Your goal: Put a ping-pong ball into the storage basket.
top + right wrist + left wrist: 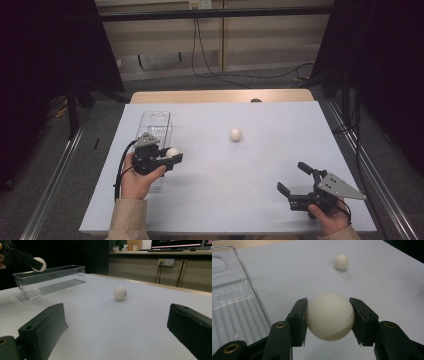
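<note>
The left gripper is clamped on a white ball, one jaw on each side of it, as the left gripper view shows plainly with the ball squeezed between the two pads. The work in hand looks like putting balls into the clear bin, and the coming move turns on one relation: where the held ball sits against that bin.

In the high view the ball is at the bin's right-hand long wall, near the end closest to the person, so the opening lies to the gripper's left. The right gripper view agrees — it shows the ball raised above the rim of the bin, at or just over its near long wall; whether it is already inside the rim line I cannot tell. The bin's long axis runs away from the person, so a short sideways shift to the left should bring the ball over the ribbed floor.

A second ball lies loose on the table, well apart from both grippers. The right gripper rests low near the table's front right corner with its jaws spread wide and nothing between them — it points roughly toward that ball, while the left is busy.
</note>
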A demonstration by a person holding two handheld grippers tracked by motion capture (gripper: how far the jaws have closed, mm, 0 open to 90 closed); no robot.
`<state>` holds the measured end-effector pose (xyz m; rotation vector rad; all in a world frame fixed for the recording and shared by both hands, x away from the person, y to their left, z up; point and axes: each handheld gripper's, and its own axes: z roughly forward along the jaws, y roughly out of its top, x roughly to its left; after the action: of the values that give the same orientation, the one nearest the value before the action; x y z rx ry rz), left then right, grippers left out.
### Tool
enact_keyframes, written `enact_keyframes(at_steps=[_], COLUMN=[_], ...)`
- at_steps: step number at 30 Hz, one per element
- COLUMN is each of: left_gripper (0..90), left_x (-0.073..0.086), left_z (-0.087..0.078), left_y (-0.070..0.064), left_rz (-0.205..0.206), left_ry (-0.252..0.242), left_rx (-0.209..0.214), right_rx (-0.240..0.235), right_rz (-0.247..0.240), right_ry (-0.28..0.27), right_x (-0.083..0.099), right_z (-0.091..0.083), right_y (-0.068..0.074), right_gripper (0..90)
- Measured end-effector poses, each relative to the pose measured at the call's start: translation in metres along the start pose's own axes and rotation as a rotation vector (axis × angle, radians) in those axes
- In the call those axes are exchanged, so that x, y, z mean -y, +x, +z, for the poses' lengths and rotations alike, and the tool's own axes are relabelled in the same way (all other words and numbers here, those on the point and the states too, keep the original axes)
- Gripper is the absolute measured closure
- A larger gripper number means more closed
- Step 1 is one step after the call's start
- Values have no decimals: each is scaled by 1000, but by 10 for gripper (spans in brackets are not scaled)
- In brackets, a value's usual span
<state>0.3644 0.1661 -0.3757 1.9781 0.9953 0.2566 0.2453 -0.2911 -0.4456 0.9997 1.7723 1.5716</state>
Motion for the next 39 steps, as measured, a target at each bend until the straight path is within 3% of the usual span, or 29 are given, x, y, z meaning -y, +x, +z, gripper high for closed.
enact_keyframes(at_steps=[28,39], left_gripper=[511,511], left_x=[-2,-3], left_z=[-1,-4], left_y=[5,9], left_rz=[6,-10], left_ry=[5,-7], left_rx=[-39,-44], right_rx=[0,-2], right_rz=[7,7], right_ry=[-2,-2], right_x=[0,0], right_z=[0,0], right_y=[-1,-1], right_gripper=[13,13])
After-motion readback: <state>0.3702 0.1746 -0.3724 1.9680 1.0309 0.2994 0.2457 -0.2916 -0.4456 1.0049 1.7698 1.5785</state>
